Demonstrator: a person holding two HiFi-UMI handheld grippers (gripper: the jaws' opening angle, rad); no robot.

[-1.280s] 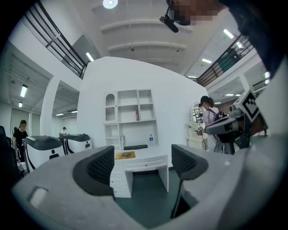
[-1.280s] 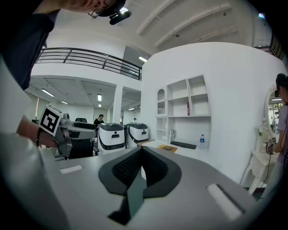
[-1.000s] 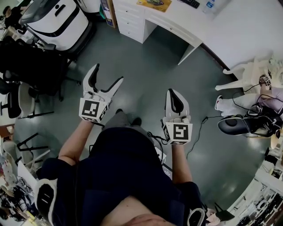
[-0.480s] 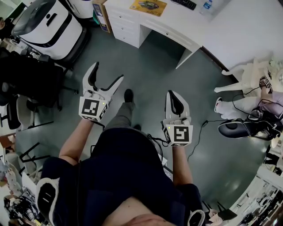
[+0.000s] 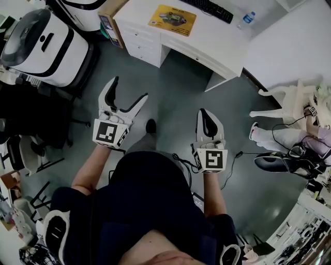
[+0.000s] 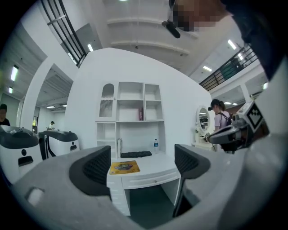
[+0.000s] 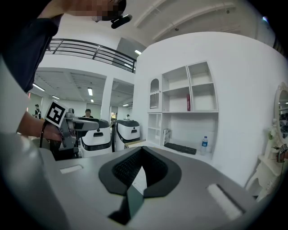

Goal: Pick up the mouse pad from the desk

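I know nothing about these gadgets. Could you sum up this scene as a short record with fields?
mouse pad: yellow, lying flat on the white desk, untouched
also on desk: black keyboard, water bottle
left gripper: jaws apart, nothing between them, held over the grey floor, short of the desk
right gripper: jaws together, empty, also short of the desk

The desk (image 5: 217,36) stands at the far side, carrying the mouse pad (image 5: 172,19) on its left part, the keyboard (image 5: 209,9) behind it to the right, and a water bottle (image 5: 247,19) rightmost. The left gripper (image 5: 129,89) and right gripper (image 5: 203,112) are side by side over the floor (image 5: 176,88), near of the desk.
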